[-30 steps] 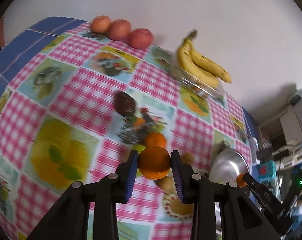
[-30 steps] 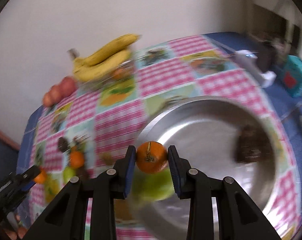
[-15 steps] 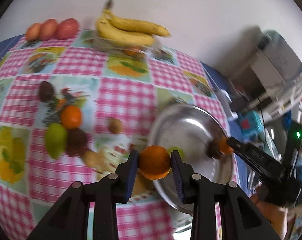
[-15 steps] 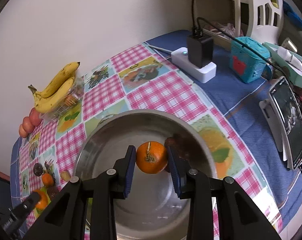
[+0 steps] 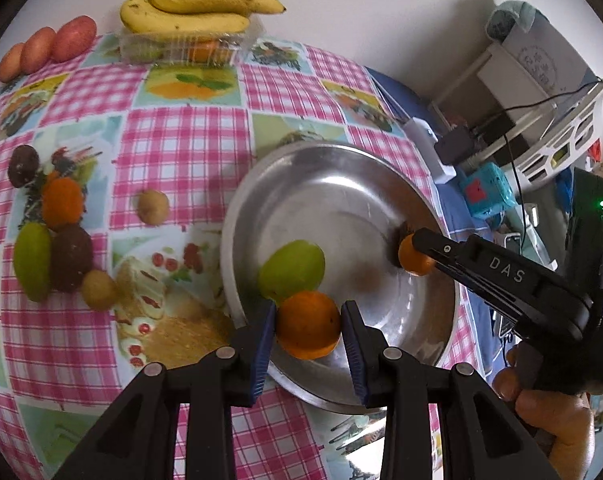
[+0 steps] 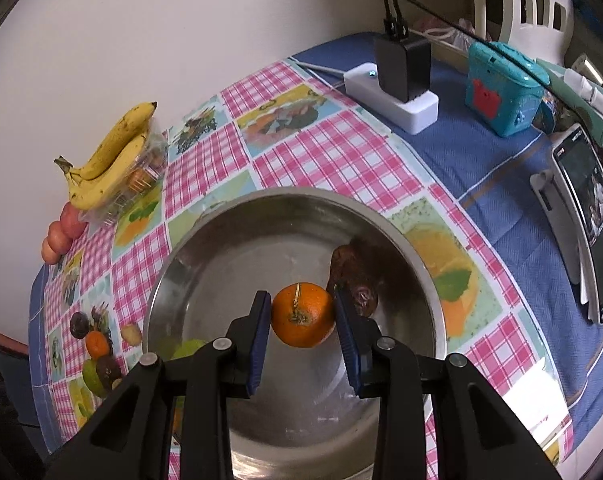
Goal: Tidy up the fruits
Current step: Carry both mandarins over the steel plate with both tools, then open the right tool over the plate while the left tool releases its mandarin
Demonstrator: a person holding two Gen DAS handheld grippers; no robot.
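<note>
Each gripper, left [image 5: 308, 330] and right [image 6: 302, 316], is clamped on an orange [image 5: 308, 325] above the steel bowl [image 5: 333, 168]. They're firm, round, likely slippery: grip across the middle, gently.

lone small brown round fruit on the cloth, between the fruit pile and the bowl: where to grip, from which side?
Grip the small brown fruit across its middle, coming from above with the jaws straddling it. It is roundish, so any width across it likely works, and it sits apart on the tablecloth, free on all sides, so neither the fruit pile nor the metal bowl should block the fingers.
</note>
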